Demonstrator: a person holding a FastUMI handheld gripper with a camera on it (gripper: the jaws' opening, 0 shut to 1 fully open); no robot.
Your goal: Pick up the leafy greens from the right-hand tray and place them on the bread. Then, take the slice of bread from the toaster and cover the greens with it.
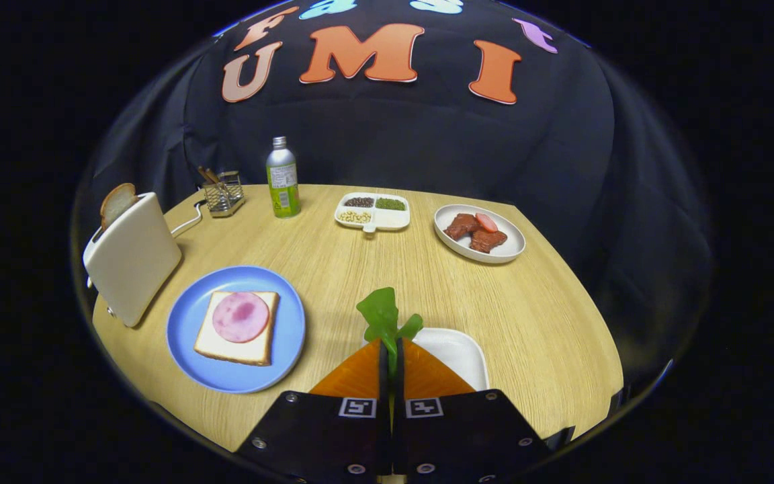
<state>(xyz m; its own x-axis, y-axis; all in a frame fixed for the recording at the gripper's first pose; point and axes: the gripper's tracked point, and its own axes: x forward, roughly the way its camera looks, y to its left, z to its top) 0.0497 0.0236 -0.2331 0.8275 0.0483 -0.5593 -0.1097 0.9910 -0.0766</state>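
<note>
Booth: black cloth wall behind a round wooden table (pixel 494 302).

Item 1. Gripper (pixel 390 353): fingers clenched on the greens (pixel 383 316), stem pinched between them, leaves standing up past the tips. Held above the near part of the table, over the white tray (pixel 464 353) on the right.

Item 2. Tray: white, rounded corners, partly hidden behind the fingers; nothing else seen in its visible part.

Item 3. Blue plate (pixel 189 316), left of the fingers and near them. Carries one slice of bread (pixel 226 346) lying flat, with a round pink slice of ham (pixel 240 316) on top. No greens on it yet.

Item 4. Toaster (pixel 133 259), pale, left of the plate and just beside it. One toast slice (pixel 117 203) stands out of its slot, untouched.

Item 5. Far side of the table: wire holder (pixel 224 195) with sticks, bottle (pixel 283 179) with green label, divided dish (pixel 372 211) of grains or seeds, white bowl (pixel 480 232) holding brown pieces and one red piece. None belong to the task.

Progress, as judged: the pick-up appears done, since the greens are gripped and look clear of the tray. Left to do: carry them leftward to the bread and release them on the ham; then take the toast from the toaster and lay it over the greens. Roughly a quarter of the way through.
</note>
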